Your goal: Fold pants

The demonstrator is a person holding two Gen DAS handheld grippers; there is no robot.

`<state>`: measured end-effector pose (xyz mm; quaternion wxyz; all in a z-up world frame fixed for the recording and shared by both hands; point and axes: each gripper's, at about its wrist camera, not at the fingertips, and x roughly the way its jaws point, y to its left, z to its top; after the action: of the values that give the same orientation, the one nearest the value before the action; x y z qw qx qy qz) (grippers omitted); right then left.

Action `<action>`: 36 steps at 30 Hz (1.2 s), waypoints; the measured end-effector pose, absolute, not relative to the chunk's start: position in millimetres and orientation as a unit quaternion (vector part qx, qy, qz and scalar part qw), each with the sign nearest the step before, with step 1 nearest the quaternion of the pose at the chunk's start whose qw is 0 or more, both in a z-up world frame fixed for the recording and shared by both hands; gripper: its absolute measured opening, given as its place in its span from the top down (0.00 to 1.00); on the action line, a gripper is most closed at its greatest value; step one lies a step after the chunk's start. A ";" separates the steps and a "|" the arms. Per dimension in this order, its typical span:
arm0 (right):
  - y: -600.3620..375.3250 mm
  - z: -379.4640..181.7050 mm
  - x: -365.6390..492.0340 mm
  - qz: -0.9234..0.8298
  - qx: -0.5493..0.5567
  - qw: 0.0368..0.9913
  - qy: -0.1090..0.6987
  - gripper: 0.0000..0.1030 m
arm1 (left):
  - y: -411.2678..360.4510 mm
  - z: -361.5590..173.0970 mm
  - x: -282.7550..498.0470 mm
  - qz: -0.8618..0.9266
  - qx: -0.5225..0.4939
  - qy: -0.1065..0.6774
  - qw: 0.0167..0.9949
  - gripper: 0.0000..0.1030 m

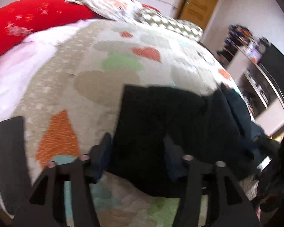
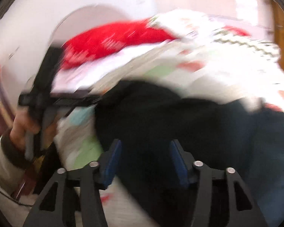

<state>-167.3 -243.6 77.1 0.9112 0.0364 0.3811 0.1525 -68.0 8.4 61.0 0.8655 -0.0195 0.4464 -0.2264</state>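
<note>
Dark navy pants lie folded on a bed with a heart-patterned cover. My left gripper is open, its blue-padded fingers spread over the near edge of the pants, holding nothing. In the blurred right wrist view the pants fill the middle. My right gripper is open just above them, fingers apart and empty. The left gripper, held in a hand, shows at the left of that view.
A red pillow and patterned pillows lie at the head of the bed. A white sheet shows at the left. Shelves and a dark cabinet stand to the right, past the bed's edge. A wooden door is behind.
</note>
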 end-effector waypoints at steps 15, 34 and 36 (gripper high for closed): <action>-364.5 62.4 -134.8 -0.063 0.091 0.904 0.413 0.97 | -1.2 86.3 -76.4 -0.218 -0.026 0.405 0.887 0.36; -430.3 89.3 -324.0 -0.141 0.127 0.903 0.385 0.53 | -5.3 76.5 -84.5 -0.222 -0.043 0.425 0.876 0.36; -418.9 94.9 -316.3 -0.125 0.094 0.910 0.385 0.51 | -0.3 77.1 -84.2 -0.216 -0.048 0.425 0.878 0.36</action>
<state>-316.3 -418.9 94.9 0.9098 0.0936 0.3846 -0.1250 -84.2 -0.3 77.1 0.8776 -0.0485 0.4254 -0.2157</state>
